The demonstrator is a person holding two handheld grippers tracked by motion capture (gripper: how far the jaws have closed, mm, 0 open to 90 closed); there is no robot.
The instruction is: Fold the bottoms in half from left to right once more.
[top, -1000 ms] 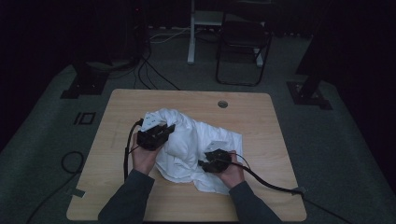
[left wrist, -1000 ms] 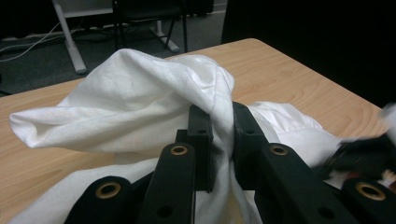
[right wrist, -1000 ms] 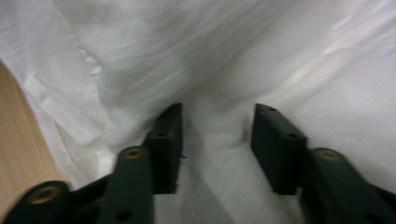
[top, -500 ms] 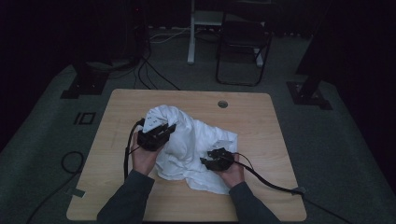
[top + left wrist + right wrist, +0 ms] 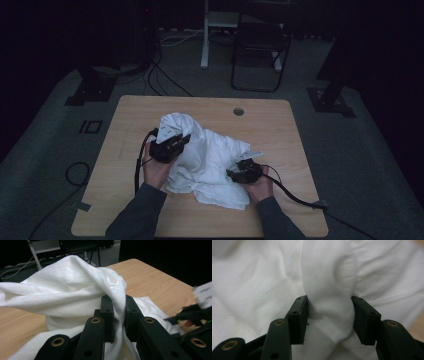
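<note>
A crumpled white cloth (image 5: 212,152) lies in the middle of the wooden table (image 5: 280,130). My left gripper (image 5: 184,139) holds its left part raised in a hump. In the left gripper view the jaws (image 5: 119,312) are shut on a thin fold of the cloth (image 5: 70,285). My right gripper (image 5: 232,173) rests on the cloth's near right part. Its jaws (image 5: 329,312) have just been opening. They straddle a puffy ridge of cloth (image 5: 329,290) that fills the gap between the pads without being pinched.
The right gripper (image 5: 197,312) appears blurred at the right of the left gripper view. A cable hole (image 5: 238,111) sits in the table's far side. Behind the table stand a dark chair (image 5: 260,50) and a white post (image 5: 205,35). Cables (image 5: 75,172) trail on the floor at left.
My right gripper has shifted a little to the right and lower onto the cloth. The left gripper and the raised hump have stayed put.
</note>
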